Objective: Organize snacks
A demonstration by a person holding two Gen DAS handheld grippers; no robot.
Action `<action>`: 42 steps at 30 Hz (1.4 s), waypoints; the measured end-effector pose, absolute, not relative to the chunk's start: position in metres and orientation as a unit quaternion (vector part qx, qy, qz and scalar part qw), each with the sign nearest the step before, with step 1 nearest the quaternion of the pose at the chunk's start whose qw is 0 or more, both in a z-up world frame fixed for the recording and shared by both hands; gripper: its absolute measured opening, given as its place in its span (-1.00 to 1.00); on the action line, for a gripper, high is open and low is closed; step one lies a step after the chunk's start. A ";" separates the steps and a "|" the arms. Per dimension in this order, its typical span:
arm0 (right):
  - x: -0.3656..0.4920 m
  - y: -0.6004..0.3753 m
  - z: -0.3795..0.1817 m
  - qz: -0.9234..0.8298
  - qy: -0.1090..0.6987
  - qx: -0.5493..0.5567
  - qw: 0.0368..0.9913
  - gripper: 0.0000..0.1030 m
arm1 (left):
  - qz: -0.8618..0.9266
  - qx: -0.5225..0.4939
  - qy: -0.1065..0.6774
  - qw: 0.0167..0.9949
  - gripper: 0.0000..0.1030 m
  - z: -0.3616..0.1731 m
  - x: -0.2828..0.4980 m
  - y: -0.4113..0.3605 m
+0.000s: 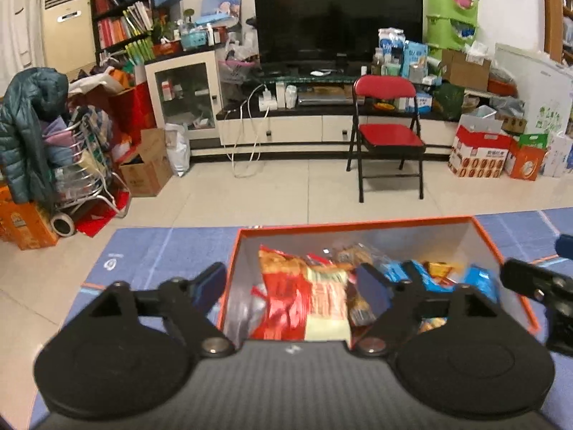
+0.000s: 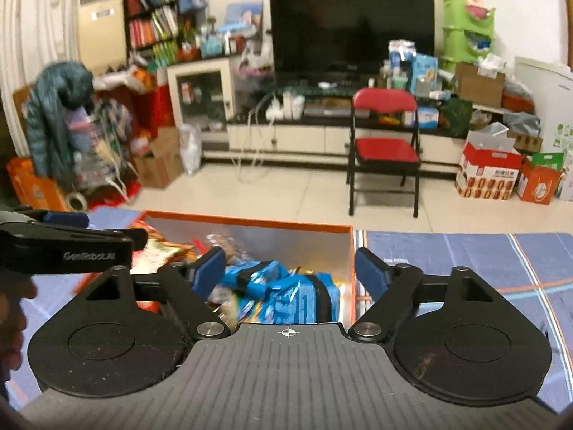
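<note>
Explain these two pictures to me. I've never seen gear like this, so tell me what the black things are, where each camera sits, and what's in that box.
No robot arm here: a person holds a two-finger gripper in each hand, and each gripper carries a fisheye camera looking forward along its fingers. One picture comes from the left gripper, the other from the right gripper. Both stand open and hold nothing. In front of them an orange-rimmed box sits on a blue cloth. Inside lie snack packets: a red packet on the left, blue packets on the right. Behind is a living room with a red folding chair and a television.
</note>
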State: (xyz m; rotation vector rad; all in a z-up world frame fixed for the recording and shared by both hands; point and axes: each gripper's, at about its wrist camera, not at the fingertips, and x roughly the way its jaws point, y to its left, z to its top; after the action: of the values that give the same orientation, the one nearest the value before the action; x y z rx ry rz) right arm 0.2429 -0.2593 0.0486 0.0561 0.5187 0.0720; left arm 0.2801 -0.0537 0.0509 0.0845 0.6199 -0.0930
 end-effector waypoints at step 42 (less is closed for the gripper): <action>0.066 -0.202 0.048 -0.026 0.197 0.006 0.980 0.72 | 0.017 0.036 0.284 0.958 0.99 0.042 0.112 -0.038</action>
State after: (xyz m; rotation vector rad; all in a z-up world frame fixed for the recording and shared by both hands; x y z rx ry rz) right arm 0.0658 -0.2018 0.0480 0.0120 0.3965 -0.0516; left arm 0.1119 -0.0378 0.0423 0.0732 0.5752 0.0354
